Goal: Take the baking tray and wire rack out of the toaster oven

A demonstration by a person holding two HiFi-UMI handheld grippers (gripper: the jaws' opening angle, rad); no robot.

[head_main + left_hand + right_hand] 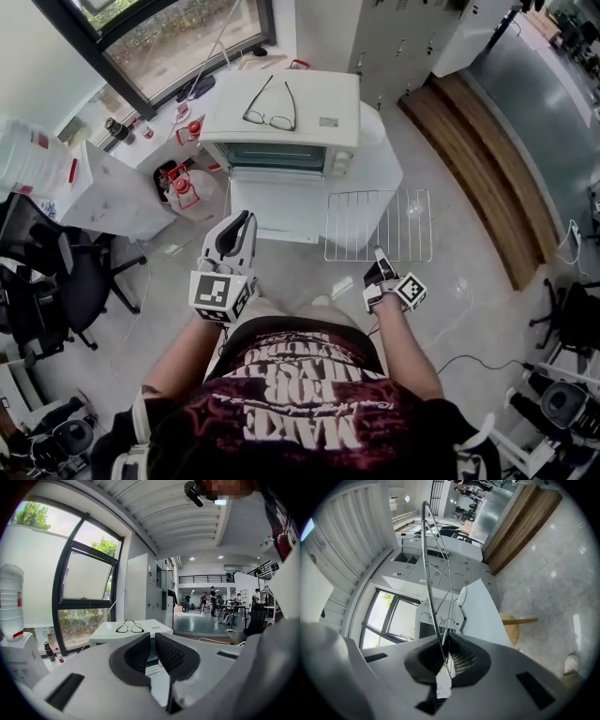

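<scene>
Right gripper [379,255] clamped tight on the near edge wire of the wire rack [378,223]; in the right gripper view the pads [461,660] pinch one thin rod and the rest of the rack [425,564] fans away from them. Rack is clear of the toaster oven [281,122], held roughly flat in the air to the right of the white table [380,169], above bare floor [450,291]. Left gripper [246,221] is empty, jaws drawn almost together with nothing between them, pointing at the oven front. Baking tray not made out in any view; cannot tell whether it sits inside the oven. Judgement: the step in hand is carrying the rack off and putting it down. The grip is on a single wire at one edge, so the whole rack hangs out from it and will likely pivot or sag if the wrist rolls. Best to keep the wrist steady, bring the rack over a flat free spot, touch its far edge down first, lay it flat, and part the jaws only once it rests fully. Mind the glasses [270,105] lying on the oven top; a knock to the oven could slide them off. The left gripper is free to go for the tray afterwards.
</scene>
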